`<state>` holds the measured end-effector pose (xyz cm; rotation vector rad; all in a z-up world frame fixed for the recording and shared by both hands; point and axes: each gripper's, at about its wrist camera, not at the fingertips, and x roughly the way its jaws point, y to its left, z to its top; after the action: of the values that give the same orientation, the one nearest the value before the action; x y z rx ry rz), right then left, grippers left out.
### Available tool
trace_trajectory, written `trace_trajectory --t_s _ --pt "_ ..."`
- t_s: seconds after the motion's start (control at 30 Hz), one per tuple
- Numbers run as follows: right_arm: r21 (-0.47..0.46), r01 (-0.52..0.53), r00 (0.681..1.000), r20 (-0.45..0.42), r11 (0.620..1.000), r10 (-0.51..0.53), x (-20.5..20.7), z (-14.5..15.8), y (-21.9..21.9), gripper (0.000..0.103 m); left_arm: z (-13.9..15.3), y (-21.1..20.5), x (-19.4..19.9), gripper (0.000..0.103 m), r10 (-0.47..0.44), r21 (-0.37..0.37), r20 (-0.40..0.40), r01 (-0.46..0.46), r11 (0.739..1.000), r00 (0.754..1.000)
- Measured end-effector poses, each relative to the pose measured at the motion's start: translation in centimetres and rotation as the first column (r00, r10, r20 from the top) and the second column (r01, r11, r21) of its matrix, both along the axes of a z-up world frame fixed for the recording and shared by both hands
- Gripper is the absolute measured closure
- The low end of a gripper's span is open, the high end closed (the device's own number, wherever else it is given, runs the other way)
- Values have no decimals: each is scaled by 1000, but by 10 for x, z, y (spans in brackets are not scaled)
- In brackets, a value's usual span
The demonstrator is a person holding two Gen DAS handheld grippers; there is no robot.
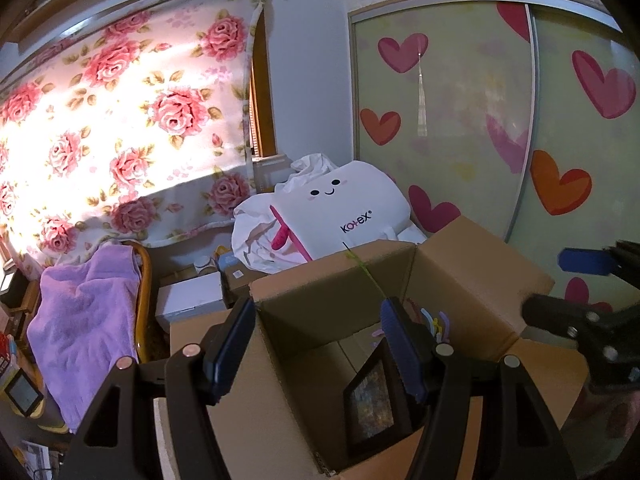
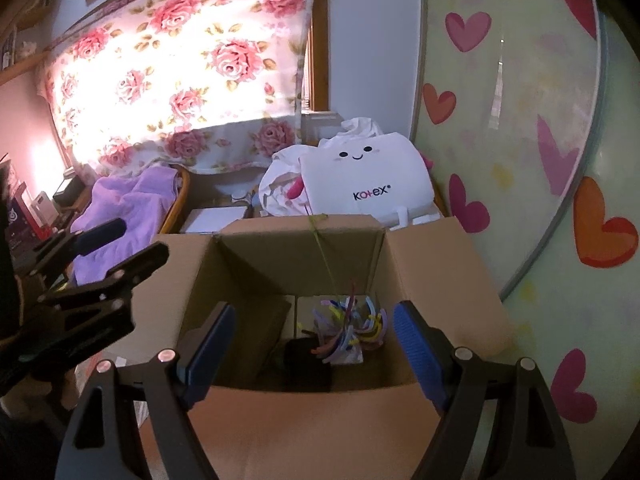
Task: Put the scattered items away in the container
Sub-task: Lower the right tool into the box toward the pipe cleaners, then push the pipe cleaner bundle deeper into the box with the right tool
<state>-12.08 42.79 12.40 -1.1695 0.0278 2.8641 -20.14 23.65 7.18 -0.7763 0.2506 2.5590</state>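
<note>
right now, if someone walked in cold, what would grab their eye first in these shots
The open cardboard box sits front and centre, with a bunch of coloured pipe-cleaner flowers and a dark picture frame inside it. Behind the box lies a white Kotex pack with a smiley face. To the left glows the backlit rose-print curtain, and to the right stands a sliding door with heart stickers.

text: "Kotex" | on: white smiley-face package [image 1: 352, 208] | behind: cardboard box [image 1: 460, 276]
</note>
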Motion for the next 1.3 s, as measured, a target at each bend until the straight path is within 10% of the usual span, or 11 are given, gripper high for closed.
trace_trajectory --t_s 0.57,1.3 --pt "94 -55 996 82 994 47 -113 -17 -9 21 -5 -17 -30 34 38 -10 11 -38 999 999" --pt "73 -74 950 309 995 48 -217 -162 16 73 -24 -47 -42 34 88 -13 39 -88 996 995"
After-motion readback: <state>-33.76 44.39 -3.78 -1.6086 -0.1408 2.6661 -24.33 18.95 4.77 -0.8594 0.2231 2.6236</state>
